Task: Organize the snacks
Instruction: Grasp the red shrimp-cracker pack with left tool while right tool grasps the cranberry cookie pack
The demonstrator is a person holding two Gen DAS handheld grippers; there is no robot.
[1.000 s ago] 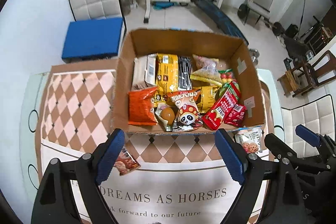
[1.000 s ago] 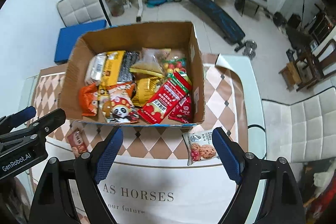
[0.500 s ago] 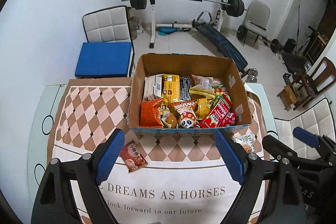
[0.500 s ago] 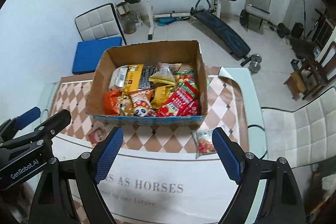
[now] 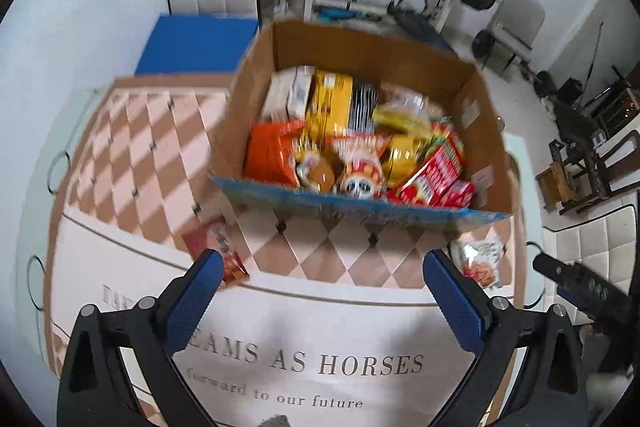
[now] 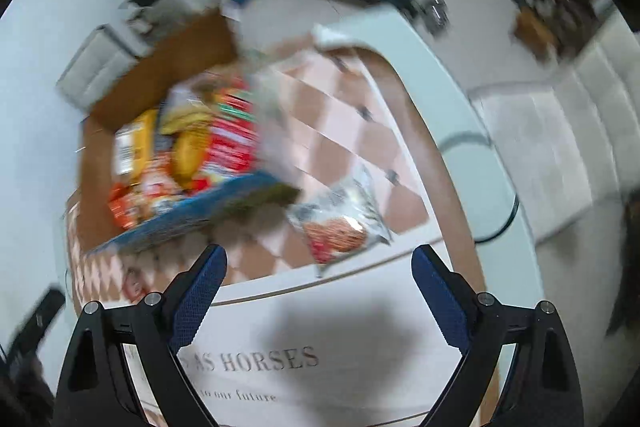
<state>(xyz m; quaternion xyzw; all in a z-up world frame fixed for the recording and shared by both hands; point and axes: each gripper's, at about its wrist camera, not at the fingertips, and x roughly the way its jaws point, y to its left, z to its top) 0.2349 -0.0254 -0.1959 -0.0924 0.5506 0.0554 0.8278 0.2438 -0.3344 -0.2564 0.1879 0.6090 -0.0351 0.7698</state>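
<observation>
I am reaching for the last loose snacks beside the full cardboard box [image 5: 486, 147]. My left gripper [image 5: 320, 291] and right gripper [image 6: 318, 287] are both opening, nothing between the jaws. Next, I judge, each drops onto its packet: red packet [image 5: 218, 251] left, cookie packet [image 6: 340, 219] right.

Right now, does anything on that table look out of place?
Yes: two snack packets lie outside the full cardboard box, on the tablecloth: a red packet near its left front corner and a silvery cookie packet near the right.
</observation>
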